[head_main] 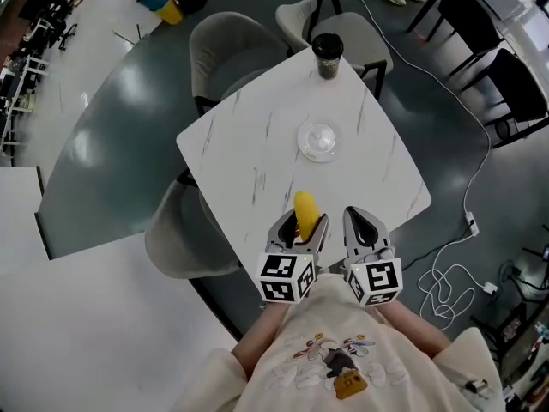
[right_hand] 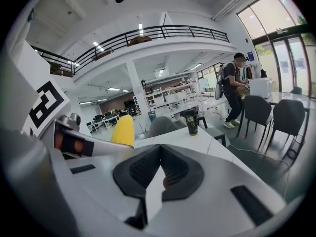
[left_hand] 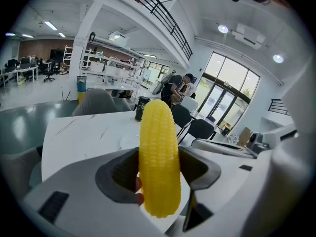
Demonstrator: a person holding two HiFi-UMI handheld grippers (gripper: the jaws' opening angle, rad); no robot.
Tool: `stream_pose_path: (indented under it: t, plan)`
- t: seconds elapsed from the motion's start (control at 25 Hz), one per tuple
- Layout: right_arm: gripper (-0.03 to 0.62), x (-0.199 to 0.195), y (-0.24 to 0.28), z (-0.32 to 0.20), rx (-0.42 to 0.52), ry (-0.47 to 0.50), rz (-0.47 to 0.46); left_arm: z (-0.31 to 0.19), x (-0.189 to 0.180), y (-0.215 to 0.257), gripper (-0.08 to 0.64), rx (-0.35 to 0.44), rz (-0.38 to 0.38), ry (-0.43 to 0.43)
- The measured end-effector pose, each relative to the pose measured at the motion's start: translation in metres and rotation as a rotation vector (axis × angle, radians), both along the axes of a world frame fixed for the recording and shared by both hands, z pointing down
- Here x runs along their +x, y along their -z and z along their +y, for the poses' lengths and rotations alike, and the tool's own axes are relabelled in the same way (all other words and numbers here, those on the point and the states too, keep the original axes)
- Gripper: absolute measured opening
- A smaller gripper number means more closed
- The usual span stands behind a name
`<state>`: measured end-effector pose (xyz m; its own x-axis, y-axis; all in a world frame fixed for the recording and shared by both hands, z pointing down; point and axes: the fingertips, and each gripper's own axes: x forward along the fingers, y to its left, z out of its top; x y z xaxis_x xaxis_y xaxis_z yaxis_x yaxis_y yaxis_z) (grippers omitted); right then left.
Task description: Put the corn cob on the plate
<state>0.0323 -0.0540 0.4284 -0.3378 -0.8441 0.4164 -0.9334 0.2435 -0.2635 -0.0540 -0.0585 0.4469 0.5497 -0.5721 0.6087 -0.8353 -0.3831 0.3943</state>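
Observation:
The yellow corn cob (head_main: 304, 204) stands upright between the pads of my left gripper (head_main: 302, 227), which is shut on it over the near edge of the white marble table (head_main: 249, 153). In the left gripper view the corn cob (left_hand: 159, 157) fills the middle, pinched by my left gripper (left_hand: 159, 171). A clear glass plate (head_main: 318, 151) lies empty near the table's middle, beyond the cob; the same plate (left_hand: 129, 141) shows small behind it. My right gripper (head_main: 364, 220) hovers just right of the left one, and in its own view the right gripper (right_hand: 159, 168) is shut on nothing.
A dark lidded cup (head_main: 327, 56) stands at the table's far corner. Grey chairs (head_main: 227, 50) surround the table, one (head_main: 176, 239) at the near left. A white cable (head_main: 446, 273) trails over the floor at the right. A person (right_hand: 232, 90) stands far off.

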Motion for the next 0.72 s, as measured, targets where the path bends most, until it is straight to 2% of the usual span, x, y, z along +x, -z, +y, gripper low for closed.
stream_pose_path:
  t: [0.28,0.72]
  plan:
    - [0.005,0.012,-0.017,-0.036,-0.016,0.031,0.023,-0.036,0.014,-0.012,0.244,-0.025,-0.029,0.022]
    - [0.005,0.028,-0.050,-0.089,-0.039,0.097,0.028,-0.078,0.035,-0.054,0.245,-0.120,-0.076,0.030]
